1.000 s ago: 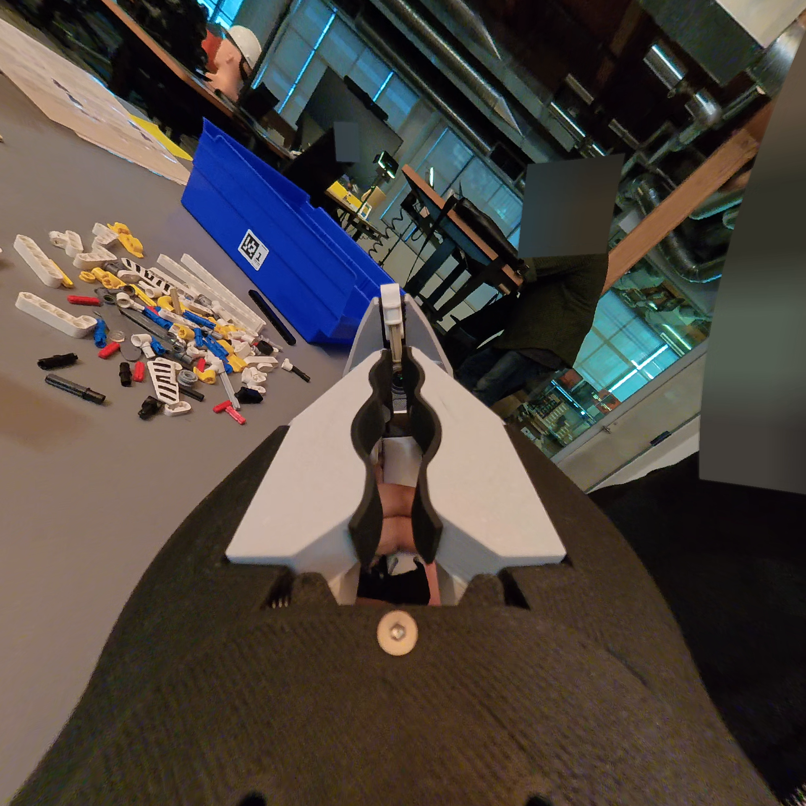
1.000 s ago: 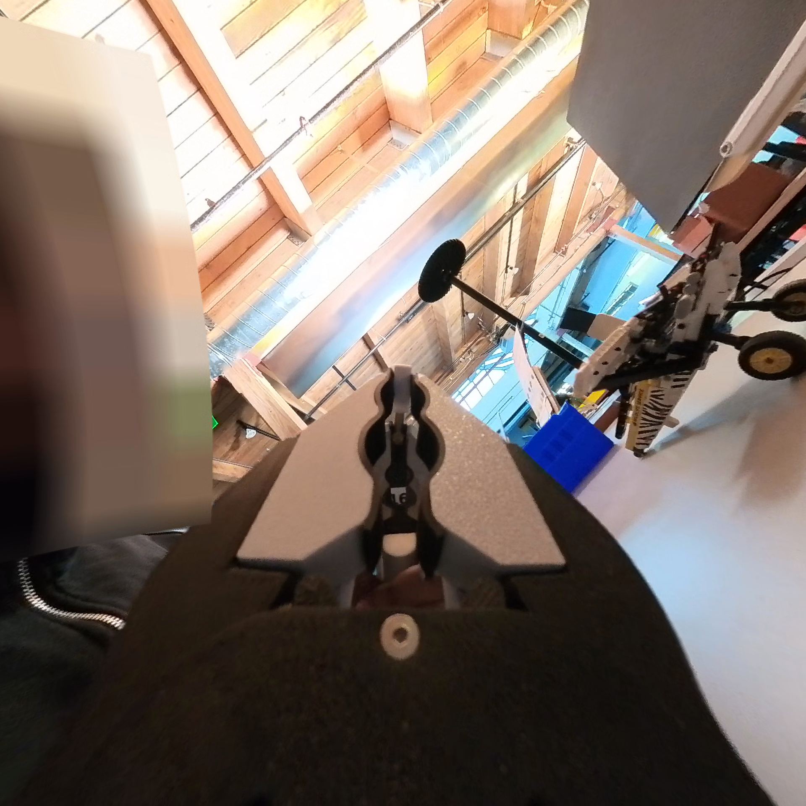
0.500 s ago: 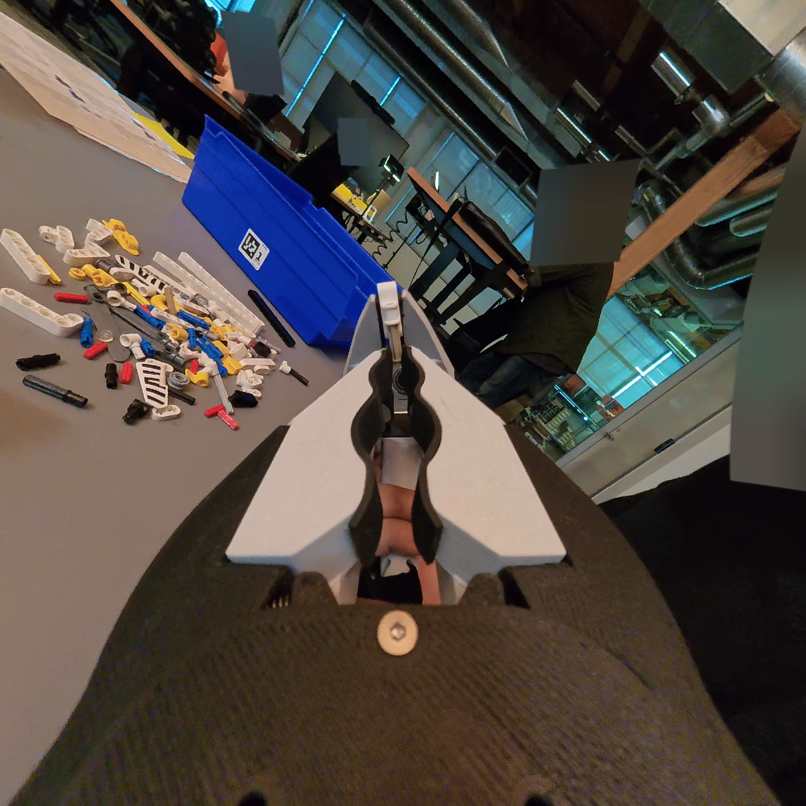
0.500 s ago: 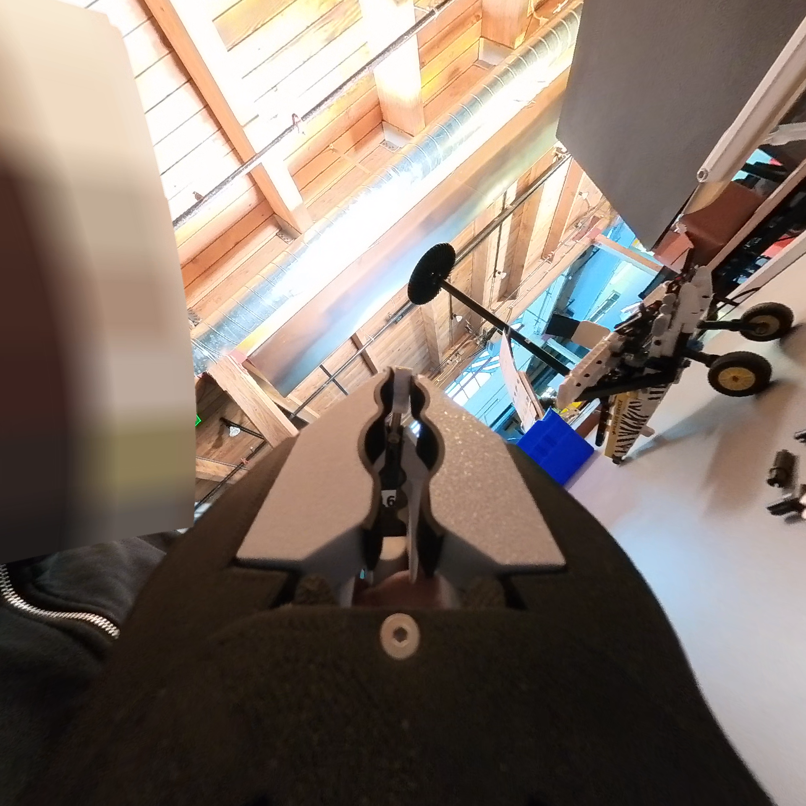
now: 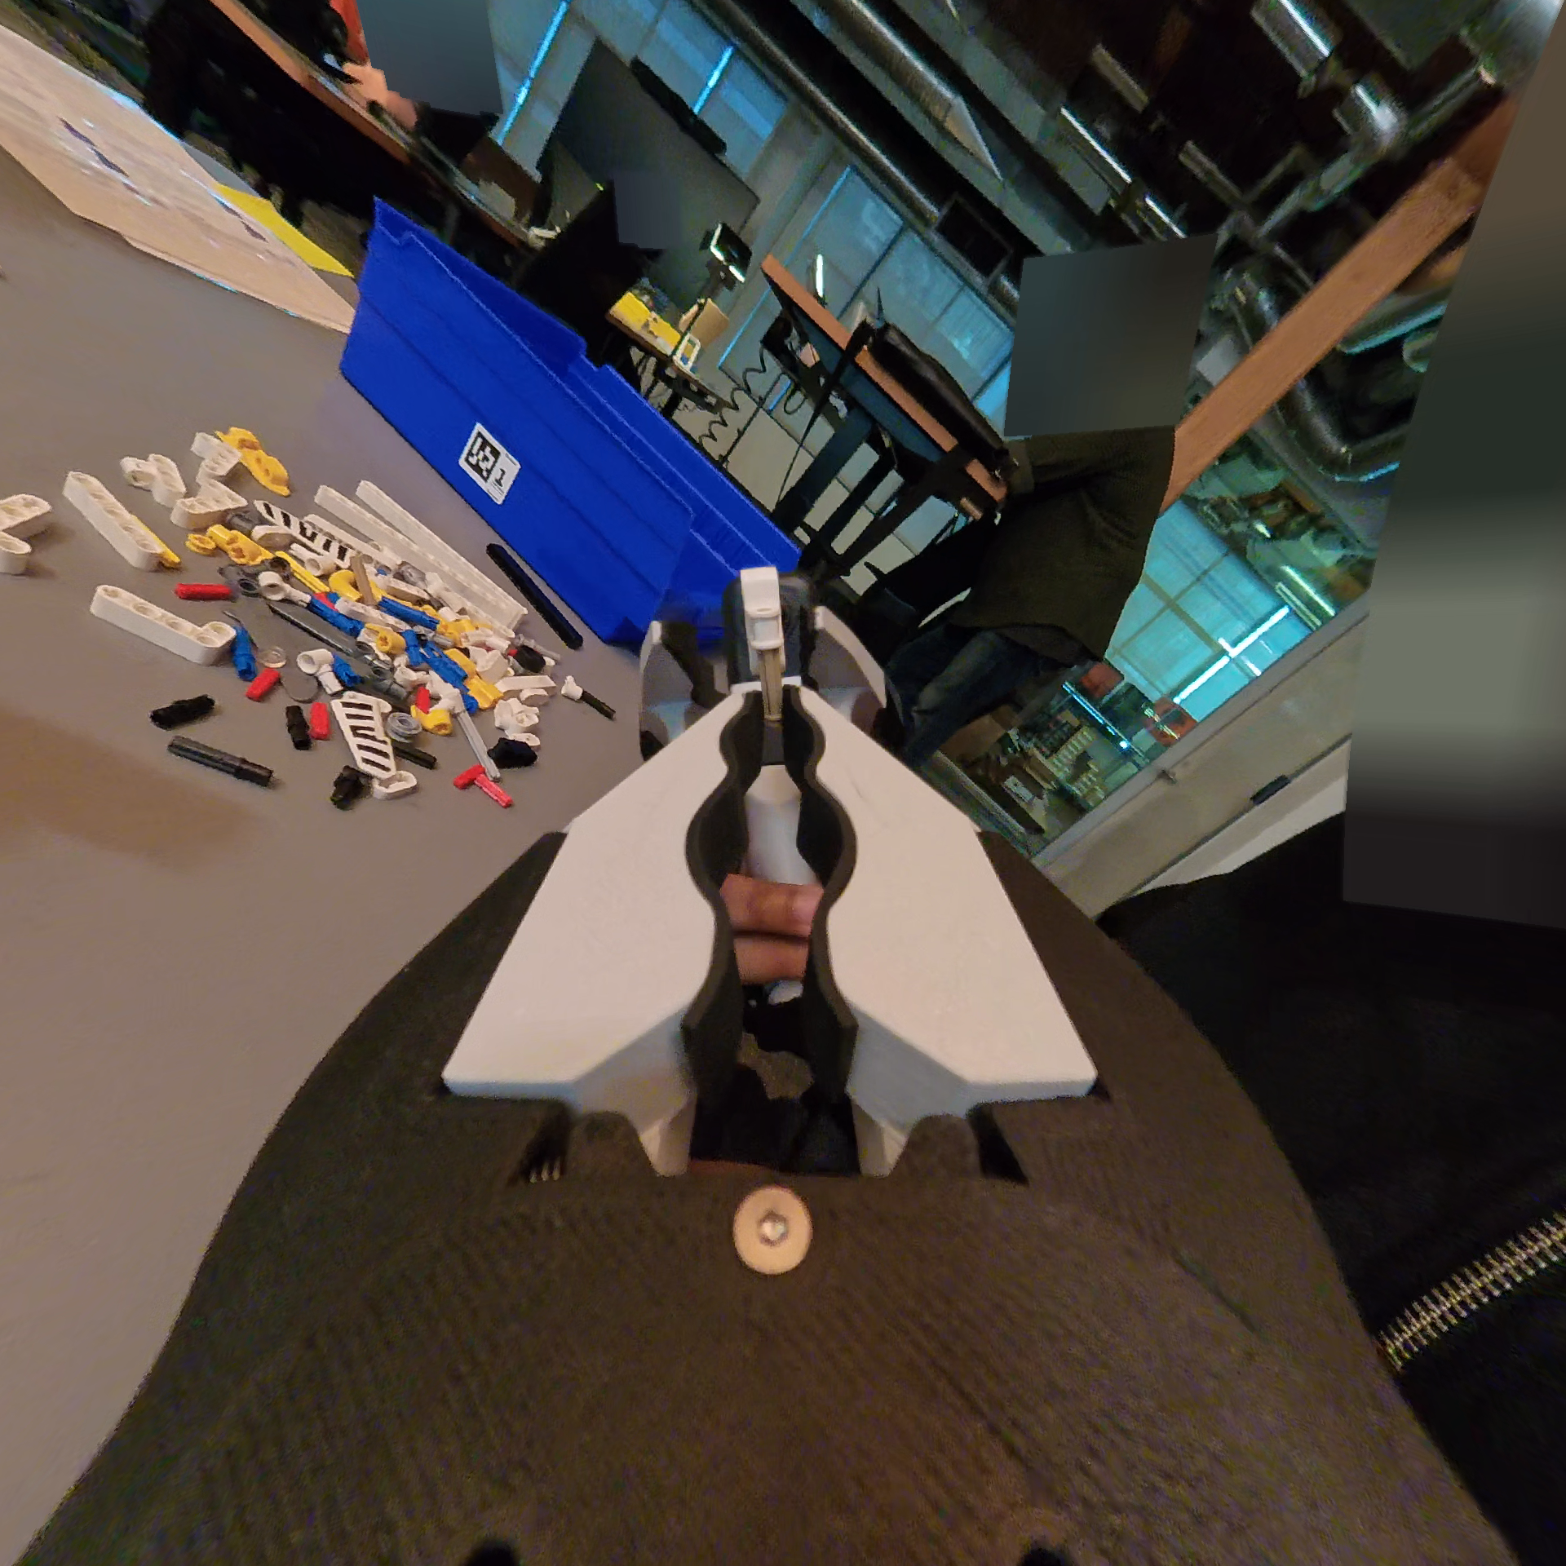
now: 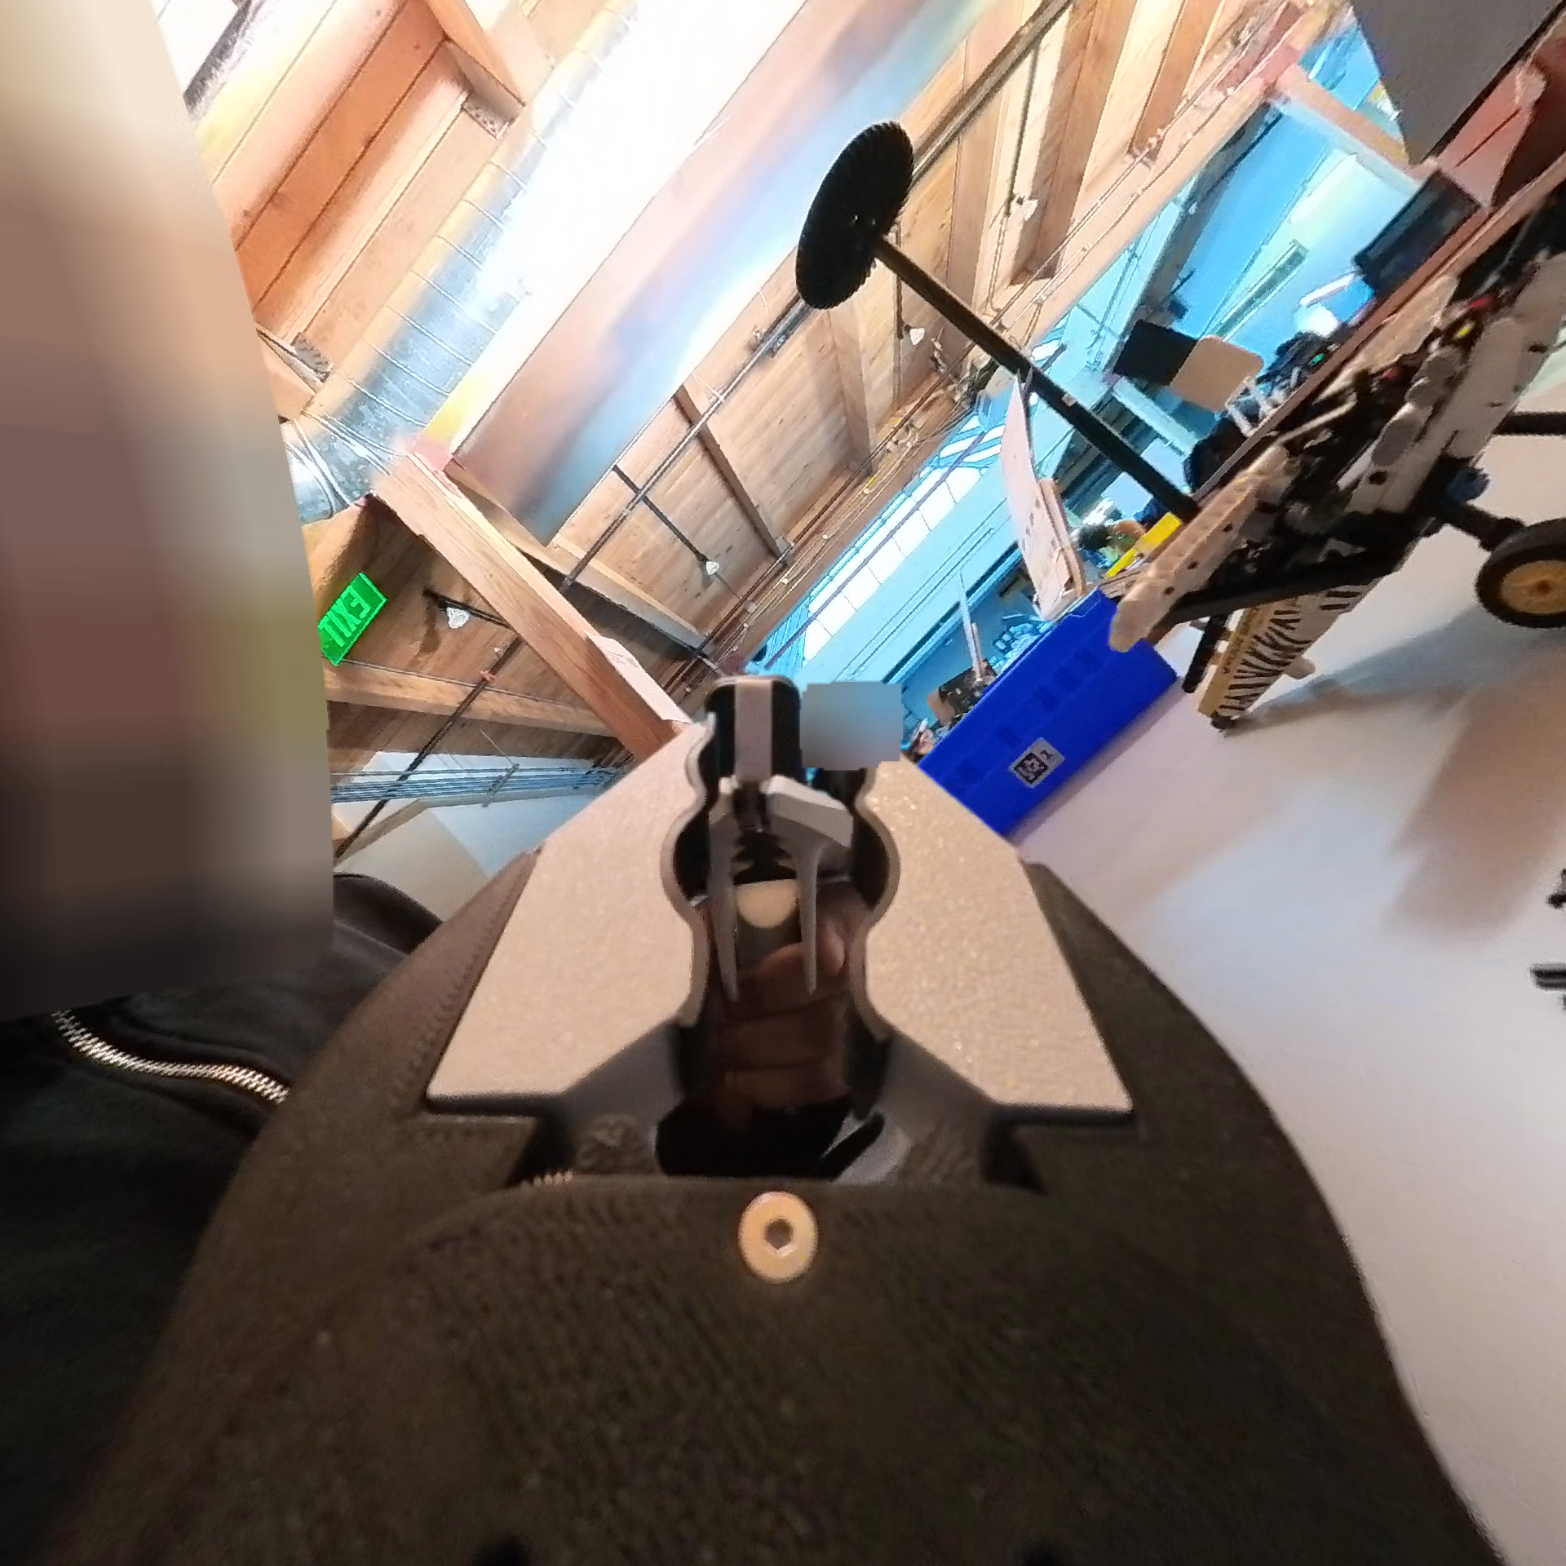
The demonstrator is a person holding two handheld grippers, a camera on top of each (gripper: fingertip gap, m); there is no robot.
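My left gripper [image 5: 769,708] is shut on a thin tan axle [image 5: 769,678] that sticks up past its tips. A white connector [image 5: 758,606] sits on the axle's far end. In the left wrist view my right gripper [image 5: 758,661] faces mine tip to tip. Its jaws stand open around the connector, with space showing beside it. In the right wrist view my right gripper [image 6: 784,746] is open, and a pale piece [image 6: 750,729] stands between its tips. Both grippers are raised above the grey table [image 5: 169,974].
A pile of small white, yellow, blue, red and black building parts [image 5: 339,627] lies on the table's left, with a blue bin [image 5: 525,474] behind it. A wheeled model [image 6: 1356,474] carrying a black gear [image 6: 856,229] stands by the bin [image 6: 1051,729]. A person [image 5: 1059,542] stands beyond. My two grippers' fingertips are within a few centimetres of each other.
My right gripper's jaws were shut at the left gripper's tip and have now opened. The left gripper has kept its hold on the axle with the white connector.
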